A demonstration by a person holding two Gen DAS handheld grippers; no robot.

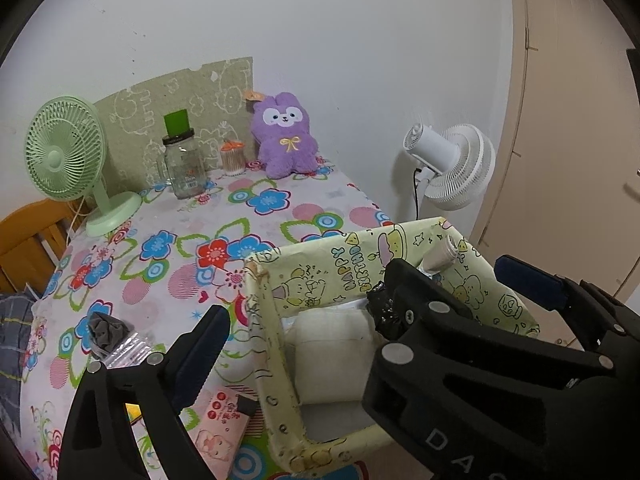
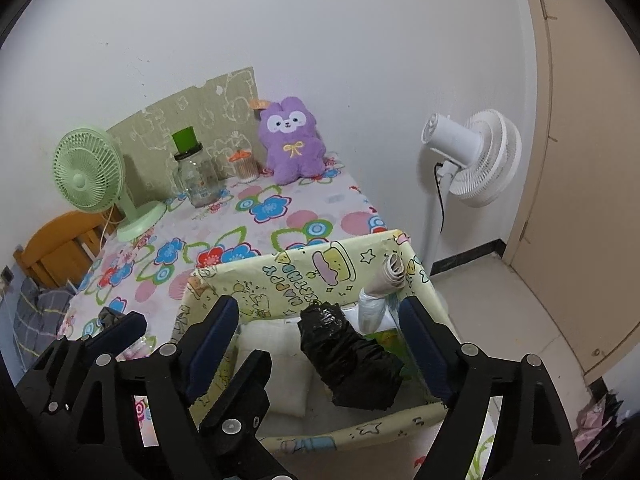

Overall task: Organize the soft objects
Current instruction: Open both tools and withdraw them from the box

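Note:
A yellow cartoon-print box (image 1: pixel 352 258) (image 2: pixel 304 270) stands at the table's near right corner. It holds a white folded cloth (image 1: pixel 332 348) (image 2: pixel 276 348), a black plastic-wrapped bundle (image 2: pixel 348 360) and a white roll (image 2: pixel 370 308). My right gripper (image 2: pixel 318 340) is open, its fingers either side of the black bundle over the box. My left gripper (image 1: pixel 304 316) is open over the box's left wall. A purple plush (image 1: pixel 284 136) (image 2: pixel 294 144) sits against the far wall. A grey cloth (image 1: pixel 105 330) lies on a clear bag at the left.
A green desk fan (image 1: pixel 68 152), a glass jar with a green lid (image 1: pixel 184 160) and a cotton-swab cup (image 1: pixel 233 158) stand at the table's back. A white floor fan (image 2: pixel 476 156) stands to the right. A pink packet (image 1: pixel 222 424) lies near the box. A wooden chair (image 1: pixel 28 240) is left.

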